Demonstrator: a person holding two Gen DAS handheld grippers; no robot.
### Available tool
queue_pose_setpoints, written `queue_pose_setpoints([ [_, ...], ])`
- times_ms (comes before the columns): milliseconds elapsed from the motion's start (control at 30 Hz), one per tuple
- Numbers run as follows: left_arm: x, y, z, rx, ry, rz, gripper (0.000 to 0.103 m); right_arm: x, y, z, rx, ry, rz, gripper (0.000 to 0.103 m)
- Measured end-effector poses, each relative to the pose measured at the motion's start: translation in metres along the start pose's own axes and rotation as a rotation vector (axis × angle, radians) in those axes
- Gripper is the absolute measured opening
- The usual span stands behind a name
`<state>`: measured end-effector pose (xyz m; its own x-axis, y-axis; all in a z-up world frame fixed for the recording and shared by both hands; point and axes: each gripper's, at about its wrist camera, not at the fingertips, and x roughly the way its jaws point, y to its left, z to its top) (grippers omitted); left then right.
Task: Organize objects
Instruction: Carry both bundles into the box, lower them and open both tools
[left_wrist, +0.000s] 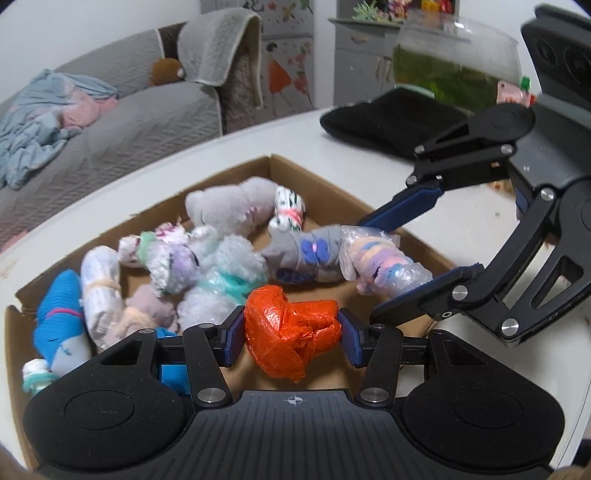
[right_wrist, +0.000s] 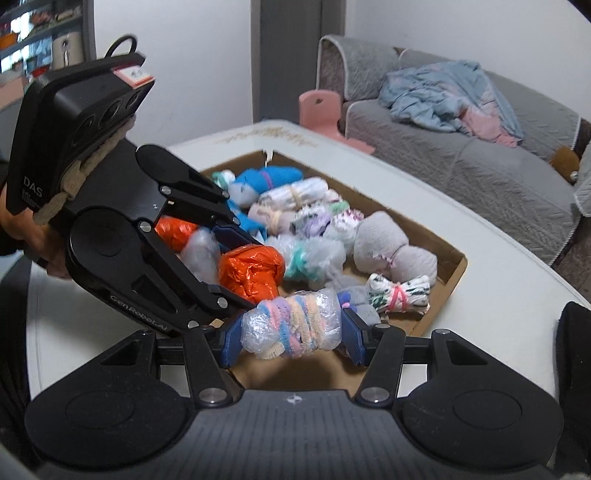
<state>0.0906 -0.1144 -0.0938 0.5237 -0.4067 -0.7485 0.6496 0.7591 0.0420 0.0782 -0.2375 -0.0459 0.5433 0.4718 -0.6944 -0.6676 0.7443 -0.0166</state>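
The left gripper (left_wrist: 292, 334) clamps an orange bundle (left_wrist: 291, 328) and the right gripper (right_wrist: 291, 338) a pastel wrapped bundle (right_wrist: 291, 328) over the cardboard box (left_wrist: 369, 206)'s near edge, likely to add both to its rows.

A white worktop (left_wrist: 332, 147) carries a shallow cardboard tray (left_wrist: 314, 177) of rolled sock bundles, a black folded cloth (left_wrist: 388, 125) beyond it, and a glass bowl (left_wrist: 454, 62) of green water.
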Motion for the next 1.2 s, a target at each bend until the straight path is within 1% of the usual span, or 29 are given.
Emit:
queue_pose_setpoints([
  [200, 0.012, 0.010, -0.003, -0.020, 0.033, -0.012, 0.059, 0.012, -0.006, -0.003, -0.016, 0.045, 0.036, 0.051],
  [367, 0.019, 0.013, -0.005, -0.029, 0.051, -0.003, 0.059, 0.024, -0.009, -0.007, -0.027, 0.079, 0.056, 0.051],
  [567, 0.024, 0.017, -0.001, -0.058, 0.042, 0.038, 0.059, 0.028, -0.016, -0.004, -0.028, 0.076, 0.015, 0.051],
  [700, 0.024, 0.017, -0.002, -0.080, 0.038, 0.060, 0.059, 0.030, -0.019, -0.003, -0.034, 0.086, 0.008, 0.051],
  [833, 0.022, 0.014, -0.003, -0.109, 0.030, 0.085, 0.060, 0.031, -0.015, -0.002, -0.068, 0.101, 0.001, 0.051],
  [933, 0.023, 0.012, -0.003, -0.140, 0.024, 0.116, 0.061, 0.032, -0.014, -0.002, -0.074, 0.108, -0.011, 0.051],
  [1067, 0.021, 0.006, -0.004, -0.174, 0.012, 0.161, 0.060, 0.035, -0.011, -0.003, -0.063, 0.114, -0.047, 0.051],
  [1200, 0.020, 0.006, -0.006, -0.222, 0.000, 0.188, 0.060, 0.037, -0.003, -0.007, -0.061, 0.129, -0.083, 0.051],
])
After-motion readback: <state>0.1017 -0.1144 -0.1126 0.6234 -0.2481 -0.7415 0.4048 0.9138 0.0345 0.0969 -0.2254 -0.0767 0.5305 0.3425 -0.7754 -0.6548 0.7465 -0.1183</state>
